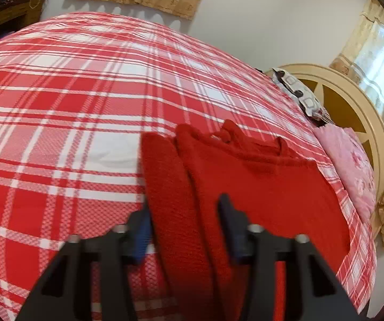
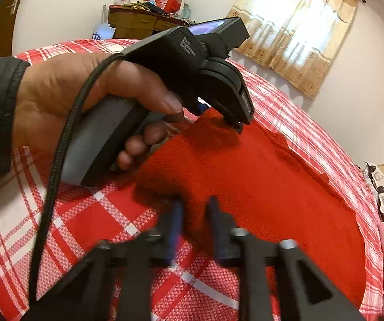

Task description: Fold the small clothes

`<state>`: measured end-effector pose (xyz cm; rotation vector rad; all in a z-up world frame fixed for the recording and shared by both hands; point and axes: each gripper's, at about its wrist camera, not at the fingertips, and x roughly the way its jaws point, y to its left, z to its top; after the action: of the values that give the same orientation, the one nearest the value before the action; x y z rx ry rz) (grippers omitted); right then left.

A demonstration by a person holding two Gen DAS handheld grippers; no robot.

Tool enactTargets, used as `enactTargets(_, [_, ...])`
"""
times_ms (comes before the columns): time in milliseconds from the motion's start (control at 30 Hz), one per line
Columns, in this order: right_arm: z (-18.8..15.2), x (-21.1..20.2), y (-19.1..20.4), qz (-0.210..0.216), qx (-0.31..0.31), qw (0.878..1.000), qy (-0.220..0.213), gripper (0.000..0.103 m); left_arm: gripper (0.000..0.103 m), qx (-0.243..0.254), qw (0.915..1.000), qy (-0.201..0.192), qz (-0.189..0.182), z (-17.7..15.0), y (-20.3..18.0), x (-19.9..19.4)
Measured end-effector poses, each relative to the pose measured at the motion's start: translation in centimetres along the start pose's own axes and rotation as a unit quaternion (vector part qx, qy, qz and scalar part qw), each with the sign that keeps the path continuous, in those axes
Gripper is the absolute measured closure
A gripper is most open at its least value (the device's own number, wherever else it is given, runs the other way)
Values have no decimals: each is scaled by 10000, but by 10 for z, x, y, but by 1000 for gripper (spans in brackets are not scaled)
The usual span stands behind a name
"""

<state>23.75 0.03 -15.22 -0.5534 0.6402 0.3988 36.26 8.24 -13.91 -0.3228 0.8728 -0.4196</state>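
A red knit sweater (image 1: 258, 187) lies flat on the red plaid bed sheet (image 1: 58, 107), its sleeve folded along its left side. My left gripper (image 1: 183, 204) straddles that sleeve fold, and both pads press on the thick knit. The right wrist view shows the same sweater (image 2: 258, 182) with my right gripper (image 2: 195, 203) pinched on its near left edge, a ridge of knit between the fingers. A hand (image 2: 84, 93) holds the left gripper (image 2: 237, 125), whose tips are at the far left corner, where the fabric bunches up.
A cream headboard (image 1: 352, 101) stands at the right with a pink pillow (image 1: 352, 165) and a patterned pillow (image 1: 301, 93) against it. A cluttered wooden desk (image 2: 138, 24) stands beyond the bed. Curtains (image 2: 293, 21) hang on the far wall. A black cable (image 2: 58, 160) trails from the left gripper.
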Motion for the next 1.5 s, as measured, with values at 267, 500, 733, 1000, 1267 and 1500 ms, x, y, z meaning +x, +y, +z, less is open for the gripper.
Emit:
enactTargets(267, [-4,-16,-13,184,238,9994,-177,96,86,-265,9991,74,-335,3,7,-1])
enactTargets(500, [-17,-29,-25,275,473,9982,-229,96,87,-672,9958,181,-599,7,13,0])
enactTargets(733, [-20,-38,-41,220,590,9975,-316,97,88,-783,9936,153,-796,14,4,-6])
enactTargets(1000, [-39,-60,-84,153,1140,9924,-431,97,88,-673,9916,24,-1108,26,-27,-14])
enactTargets(1267, [-58,-73,-110,-22,1436,9883,-511,97,88,-346,9904,-155,-1326,40,-78,-14])
enactTargets(1500, [-72,-79,-127,-7,1745,9835,-487,97,89,-115,9910,-72,-1335,42,-108,-1])
